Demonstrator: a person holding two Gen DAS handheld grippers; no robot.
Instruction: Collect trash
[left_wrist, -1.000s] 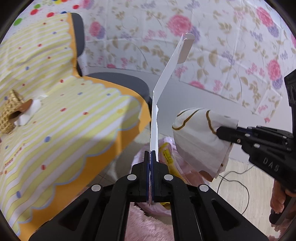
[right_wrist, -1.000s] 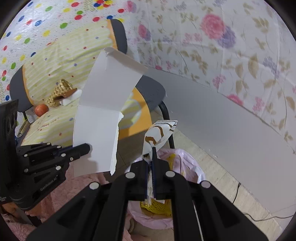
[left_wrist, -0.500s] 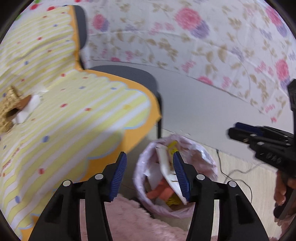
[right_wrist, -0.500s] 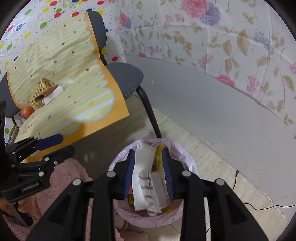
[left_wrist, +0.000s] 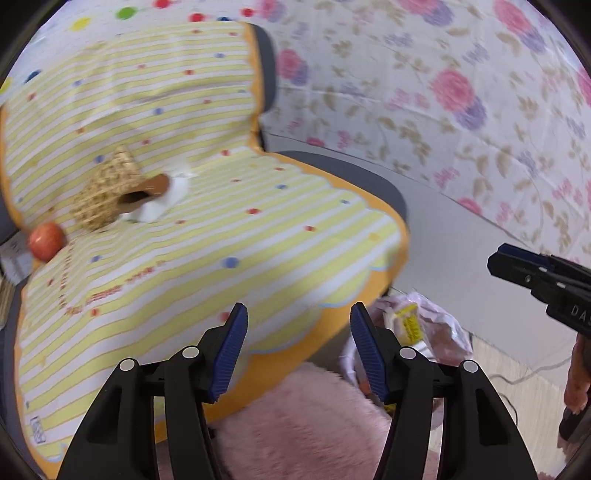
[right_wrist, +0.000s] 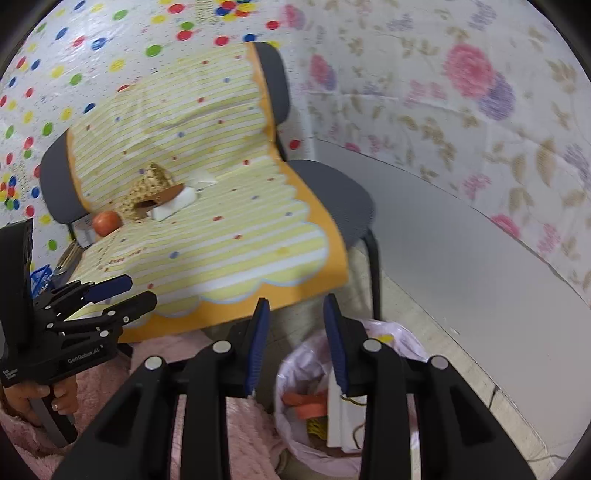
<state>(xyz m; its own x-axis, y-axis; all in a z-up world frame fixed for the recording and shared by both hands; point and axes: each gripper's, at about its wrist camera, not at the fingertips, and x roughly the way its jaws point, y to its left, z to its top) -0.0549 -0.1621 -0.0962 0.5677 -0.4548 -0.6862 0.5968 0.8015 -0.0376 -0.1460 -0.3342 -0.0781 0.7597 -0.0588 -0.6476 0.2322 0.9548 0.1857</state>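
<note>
The left gripper (left_wrist: 297, 349) stands wide and empty at the bottom of its view, its jaws having just been opening; the right gripper (right_wrist: 293, 341) is parted more narrowly, also empty, nothing pressed between the pads. The pink-lined trash bin (right_wrist: 373, 398) sits at lower centre of the right wrist view, already holding white paper and orange scraps. What looks like the next trash, a crumpled white tissue (right_wrist: 173, 206), lies at centre left on the striped yellow mat (right_wrist: 221, 229) over the chair (right_wrist: 332, 192), touching a woven straw hat (right_wrist: 147, 188), with a red apple (right_wrist: 106, 222) just beside. The risk is snagging the hat or nudging the apple off the seat when pinching the tissue, since all three crowd together. "GenRobot.AI" reads on the left gripper's body; the mat's red lettering is too blurred to read.
</note>
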